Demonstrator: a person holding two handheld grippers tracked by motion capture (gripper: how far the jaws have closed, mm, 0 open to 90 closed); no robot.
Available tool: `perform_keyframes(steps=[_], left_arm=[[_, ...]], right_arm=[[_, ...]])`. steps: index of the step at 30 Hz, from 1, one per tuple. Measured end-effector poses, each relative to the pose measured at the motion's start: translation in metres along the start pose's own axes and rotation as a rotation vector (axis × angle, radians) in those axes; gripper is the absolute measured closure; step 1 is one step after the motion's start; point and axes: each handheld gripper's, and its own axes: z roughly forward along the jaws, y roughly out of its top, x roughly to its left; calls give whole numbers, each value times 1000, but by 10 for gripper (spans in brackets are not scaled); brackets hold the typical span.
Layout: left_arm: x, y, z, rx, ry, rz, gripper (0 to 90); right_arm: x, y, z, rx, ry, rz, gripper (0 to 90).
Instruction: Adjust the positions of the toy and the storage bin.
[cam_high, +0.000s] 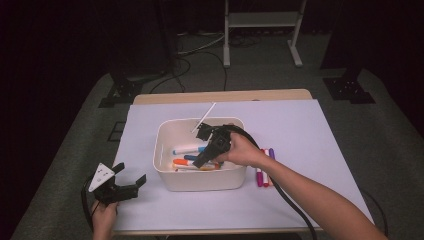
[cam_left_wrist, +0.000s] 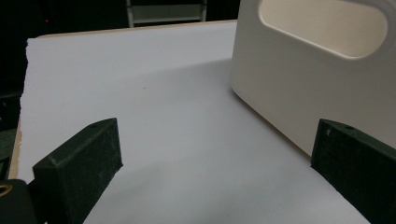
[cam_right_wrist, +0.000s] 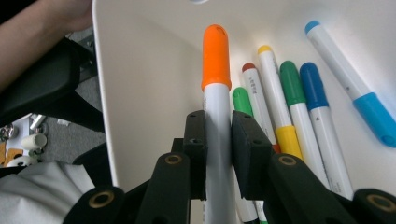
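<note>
An orange-capped marker (cam_right_wrist: 216, 88) is clamped between the jaws of the right gripper (cam_right_wrist: 218, 140) inside the white bin (cam_high: 165, 137), close to its wall, above other markers (cam_right_wrist: 299, 107). The left gripper (cam_high: 120, 186) is held wide open with nothing between its jaws near the table's front-left edge, beside the bin. Faint print on one marker cannot be read

Room dark, upper frame near black. Grey carpet (cam_high: 280, 55) beyond table (cam_high: 222, 96). White frame legs (cam_high: 260, 30) upper centre. Black stand bases (cam_high: 117, 92) upper left, upper right. Cables (cam_high: 200, 55) on floor, centre top.
</note>
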Motion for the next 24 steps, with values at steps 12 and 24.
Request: perform_keyframes(steps=[12, 24], left_arm=[[0, 0, 0, -1, -2, 0, 6], [0, 0, 0, -3, -2, -1, 5]], right_arm=[[2, 8, 18, 98, -31, -30, 751], [8, 5, -2, 41, -65, -31, 652]])
